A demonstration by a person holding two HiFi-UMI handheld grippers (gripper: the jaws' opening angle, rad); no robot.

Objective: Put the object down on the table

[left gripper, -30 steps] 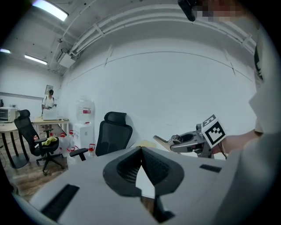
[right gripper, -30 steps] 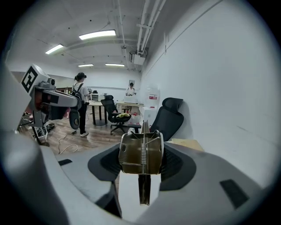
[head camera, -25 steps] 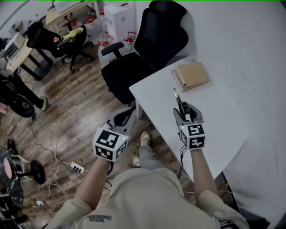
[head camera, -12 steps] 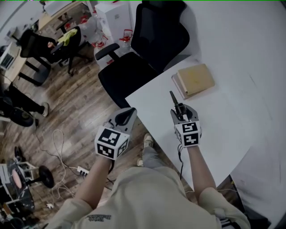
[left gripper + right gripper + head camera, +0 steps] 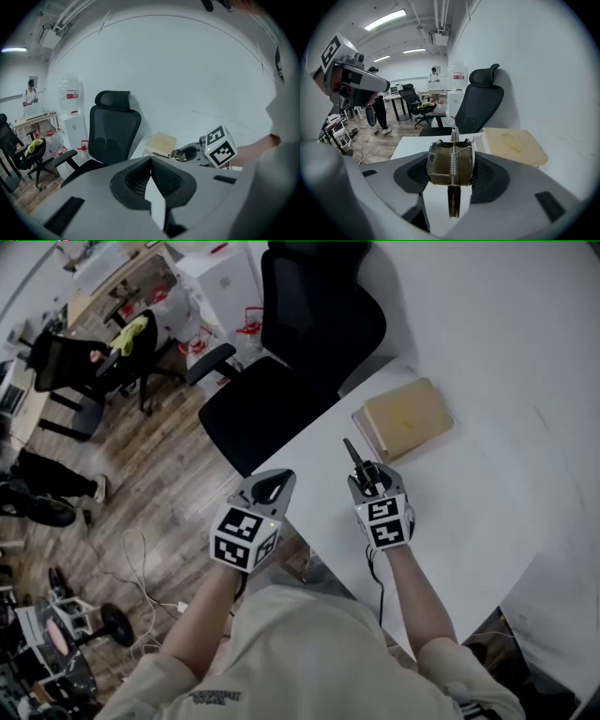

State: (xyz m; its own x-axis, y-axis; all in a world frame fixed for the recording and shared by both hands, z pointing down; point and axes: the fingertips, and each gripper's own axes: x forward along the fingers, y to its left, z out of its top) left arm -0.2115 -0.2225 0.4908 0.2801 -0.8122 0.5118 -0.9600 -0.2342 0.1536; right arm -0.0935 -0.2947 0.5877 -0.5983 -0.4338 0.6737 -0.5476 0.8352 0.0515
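While my right gripper (image 5: 366, 476) clamps the metal spring clip (image 5: 451, 164) over the table (image 5: 459, 512), near the tan box (image 5: 405, 418), bare tabletop lies ready beneath; my left gripper (image 5: 270, 486), clenched and empty, hangs farther from that box.

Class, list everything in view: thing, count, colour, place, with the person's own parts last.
table: one, white, right side.
flat box: one, tan, on the table's far corner.
office chair: one, black, beside the table.
water dispenser: one, white, beside that chair.
second office chair: one, black, far left.
cables: several, pale, on the floor.
metal spring clip: one, brassy, between the right gripper's jaws.
left gripper: one, grey, shut, empty, by the table's edge.
right gripper: one, grey, gripping the clip, above the table.
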